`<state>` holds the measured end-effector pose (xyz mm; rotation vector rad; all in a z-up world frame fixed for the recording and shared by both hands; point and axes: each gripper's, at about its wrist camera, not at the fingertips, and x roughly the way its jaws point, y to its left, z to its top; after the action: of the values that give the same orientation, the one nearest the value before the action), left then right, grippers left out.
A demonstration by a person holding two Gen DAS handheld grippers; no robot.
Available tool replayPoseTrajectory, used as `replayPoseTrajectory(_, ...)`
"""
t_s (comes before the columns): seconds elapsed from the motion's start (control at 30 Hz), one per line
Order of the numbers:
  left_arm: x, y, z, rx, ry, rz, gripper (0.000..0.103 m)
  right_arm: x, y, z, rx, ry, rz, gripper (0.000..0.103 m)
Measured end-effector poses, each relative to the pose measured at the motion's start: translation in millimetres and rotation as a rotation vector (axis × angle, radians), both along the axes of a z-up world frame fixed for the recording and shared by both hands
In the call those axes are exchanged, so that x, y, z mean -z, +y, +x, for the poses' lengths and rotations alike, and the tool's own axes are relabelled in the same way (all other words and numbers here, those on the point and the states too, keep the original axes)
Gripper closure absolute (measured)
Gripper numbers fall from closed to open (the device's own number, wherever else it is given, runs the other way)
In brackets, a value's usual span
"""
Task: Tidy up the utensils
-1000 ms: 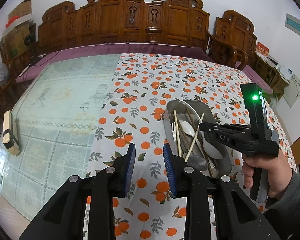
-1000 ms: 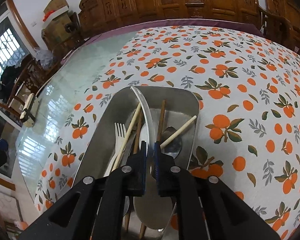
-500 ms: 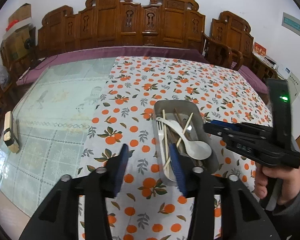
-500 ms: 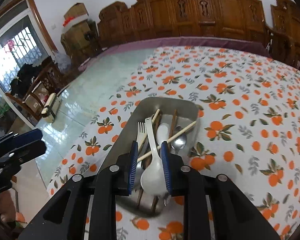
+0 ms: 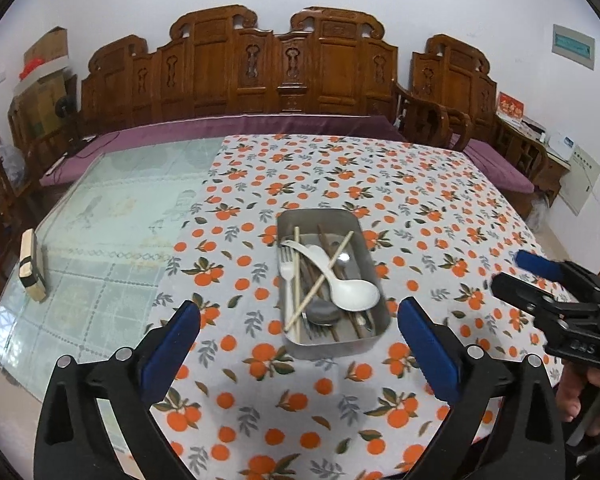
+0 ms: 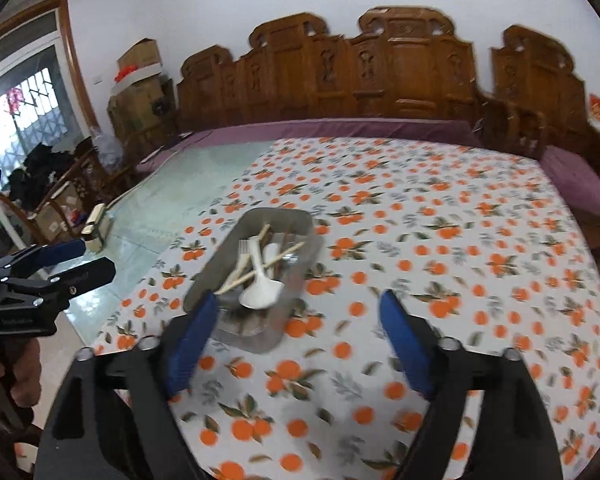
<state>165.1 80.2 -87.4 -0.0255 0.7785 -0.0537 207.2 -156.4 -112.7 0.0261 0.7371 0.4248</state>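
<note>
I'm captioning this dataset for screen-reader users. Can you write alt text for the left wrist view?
A metal tray holding a white spoon, a fork and chopsticks sits on an orange-patterned tablecloth, beyond the open left gripper. The right gripper, also open and empty, is at the right edge; a carved wooden bench lines the back wall.

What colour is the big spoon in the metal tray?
White; the spoon lies atop the other utensils, clearest in the left wrist view.

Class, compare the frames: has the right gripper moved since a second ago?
Yes. The right gripper, then shut on the white spoon, is open and pulled back from the metal tray.
</note>
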Motion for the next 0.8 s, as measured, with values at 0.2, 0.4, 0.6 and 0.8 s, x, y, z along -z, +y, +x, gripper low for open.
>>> replayPoseTrajectory(0.2, 4, -23, -17, 0.000, -0.012, 0.015, 0.008, -10, -36, -37, 0.079, -0.043, -0.011, 0.003)
replayPoseTrajectory(0.4, 4, -46, -36, 0.029, -0.016, 0.051, 0.008, -18, -60, -67, 0.133, -0.066, -0.009, 0.003)
replayPoseTrajectory(0.6, -14, -64, -57, 0.050, -0.056, 0.046, 0.008, -31, -74, -88, 0.171, -0.105, -0.008, 0.003)
replayPoseTrajectory(0.8, -42, -76, -73, 0.054, -0.106, 0.037, 0.008, -60, -80, -108, 0.189, -0.179, -0.017, 0.003)
